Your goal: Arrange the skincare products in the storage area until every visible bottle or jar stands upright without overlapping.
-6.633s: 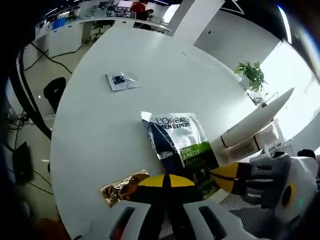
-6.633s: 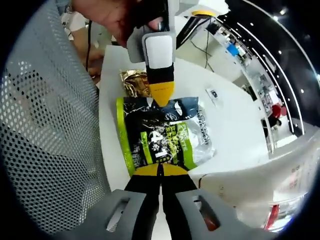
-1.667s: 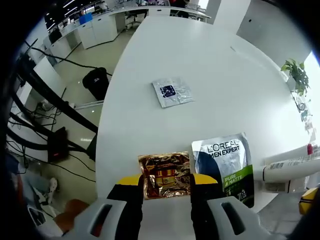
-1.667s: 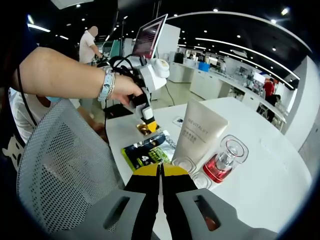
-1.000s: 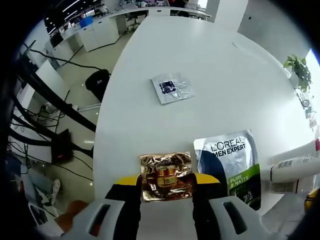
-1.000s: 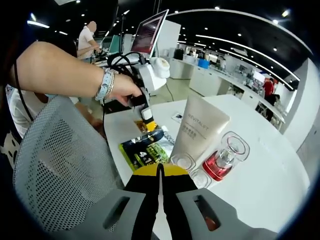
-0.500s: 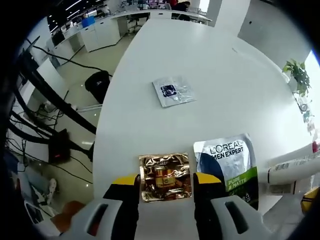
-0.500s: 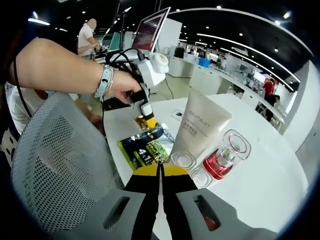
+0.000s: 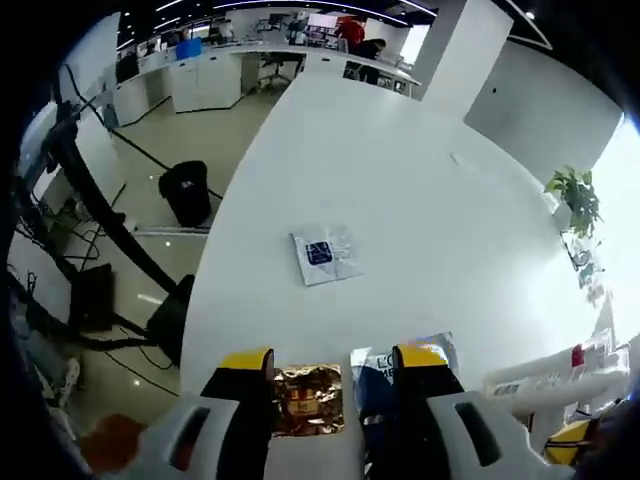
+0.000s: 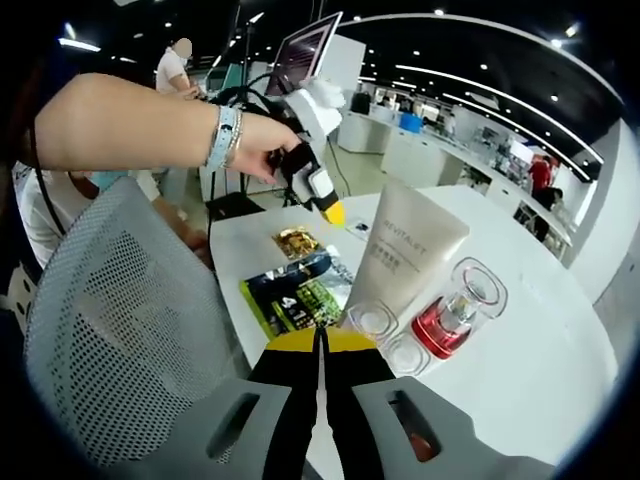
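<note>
In the left gripper view my left gripper (image 9: pixel 333 358) is open and empty, raised above the white table (image 9: pixel 400 190). A gold sachet (image 9: pixel 308 400) lies flat below, between its jaws, with a dark L'Oreal sachet (image 9: pixel 375 378) beside it. Farther off lies a silver sachet (image 9: pixel 325 255). In the right gripper view my right gripper (image 10: pixel 320 340) is shut on nothing. Ahead of it a white Revitalift tube (image 10: pixel 405 255) stands on its cap next to a red bottle (image 10: pixel 455 310) and two clear round jars (image 10: pixel 372 320). The left gripper (image 10: pixel 318 190) hangs in a hand above the gold sachet (image 10: pixel 298 242) and green-black sachet (image 10: pixel 298 290).
A grey mesh chair back (image 10: pixel 110 330) stands close on the left of the right gripper view. The table edge (image 9: pixel 200 300) drops to an office floor with cables and a black bin (image 9: pixel 185 190). A potted plant (image 9: pixel 570 195) sits at the table's far side.
My left gripper has lifted away from the gold sachet, which stays flat on the table. The right gripper has held still and shut.
</note>
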`<action>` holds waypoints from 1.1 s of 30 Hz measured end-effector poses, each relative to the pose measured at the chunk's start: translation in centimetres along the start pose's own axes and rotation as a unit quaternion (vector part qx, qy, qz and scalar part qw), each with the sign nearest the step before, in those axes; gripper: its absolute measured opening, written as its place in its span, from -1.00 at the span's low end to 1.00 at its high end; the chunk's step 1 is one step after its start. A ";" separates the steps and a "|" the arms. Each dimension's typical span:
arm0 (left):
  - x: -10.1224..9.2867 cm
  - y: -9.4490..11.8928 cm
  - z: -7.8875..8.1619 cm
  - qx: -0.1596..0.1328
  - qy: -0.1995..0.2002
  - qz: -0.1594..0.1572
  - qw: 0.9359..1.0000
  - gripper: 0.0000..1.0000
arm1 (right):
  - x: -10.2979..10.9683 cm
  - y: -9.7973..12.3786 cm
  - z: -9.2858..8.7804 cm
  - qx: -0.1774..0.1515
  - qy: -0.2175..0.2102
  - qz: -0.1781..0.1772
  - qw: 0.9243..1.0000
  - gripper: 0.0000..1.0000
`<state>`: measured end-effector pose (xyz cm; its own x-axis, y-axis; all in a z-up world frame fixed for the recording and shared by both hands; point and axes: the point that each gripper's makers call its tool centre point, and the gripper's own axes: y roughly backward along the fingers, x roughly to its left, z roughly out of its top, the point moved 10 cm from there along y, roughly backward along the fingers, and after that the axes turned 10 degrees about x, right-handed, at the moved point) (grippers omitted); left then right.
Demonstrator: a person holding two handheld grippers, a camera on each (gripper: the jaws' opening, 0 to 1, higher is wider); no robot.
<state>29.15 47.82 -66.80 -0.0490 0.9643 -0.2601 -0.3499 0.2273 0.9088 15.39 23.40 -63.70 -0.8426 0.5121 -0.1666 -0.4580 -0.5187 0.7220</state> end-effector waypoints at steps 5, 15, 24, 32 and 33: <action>-1.2 -1.4 2.7 -0.006 -0.032 0.024 0.999 -0.01 | 0.5 0.2 0.2 -0.014 0.007 0.018 1.000 -1.00; -1.7 -5.4 6.1 0.026 -0.011 0.070 0.997 0.13 | 0.5 0.4 0.1 -0.012 -0.002 0.024 1.000 -1.00; -2.2 -7.2 6.7 0.054 0.005 0.109 0.993 0.21 | 0.1 0.2 -0.1 -0.002 -0.017 0.017 1.000 -1.00; -2.4 -7.7 7.1 0.041 -0.005 0.134 0.990 0.05 | 0.0 0.2 -0.3 0.001 -0.019 0.010 1.000 -1.00; -2.8 -7.9 6.9 0.051 0.006 0.124 0.991 -0.02 | 0.0 0.2 -0.3 0.002 -0.019 0.010 1.000 -1.00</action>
<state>38.50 44.29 -71.01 -0.1327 0.9908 -0.0281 -0.2301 -0.0032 0.9732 15.25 23.12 -63.78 -0.8398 0.5277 -0.1274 -0.4406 -0.5255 0.7278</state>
